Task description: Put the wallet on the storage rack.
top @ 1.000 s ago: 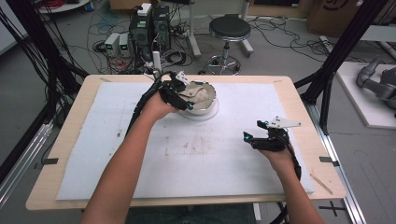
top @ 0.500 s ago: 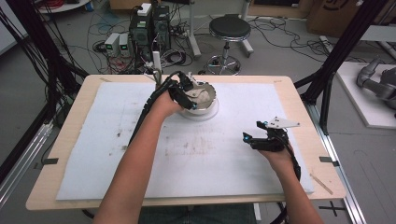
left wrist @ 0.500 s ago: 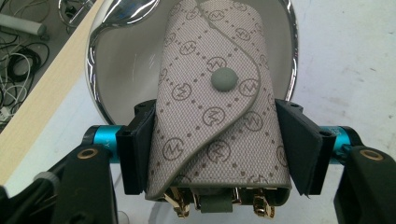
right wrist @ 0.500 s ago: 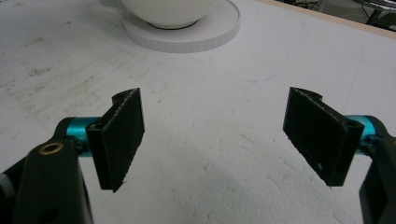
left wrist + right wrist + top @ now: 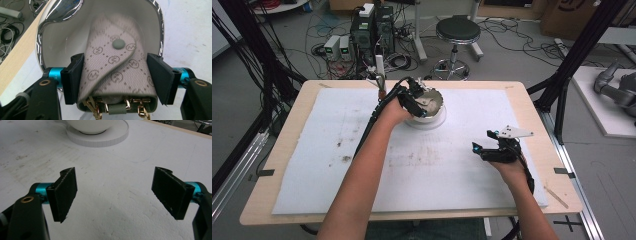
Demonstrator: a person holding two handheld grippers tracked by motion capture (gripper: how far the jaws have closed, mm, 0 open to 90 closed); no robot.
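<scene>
Pouch [image 5: 115, 72] lowered into bowl [image 5: 60, 42] at far counter [image 5: 287, 150]; left hand-held gripper [image 5: 116, 75] just easing apart, releasing. Right hand-held gripper [image 5: 117, 192] spread wide, empty, parked clear.

Black claw [image 5: 113, 192] pads — teal fittings, brass-looking eyelets.

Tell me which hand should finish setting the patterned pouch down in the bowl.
Left. The left gripper already has the pouch between its jaws, over the bowl; the jaws have just been opening, and the right pad looks clear of it. The right gripper sits open over the white mat, well short of the bowl.
</scene>
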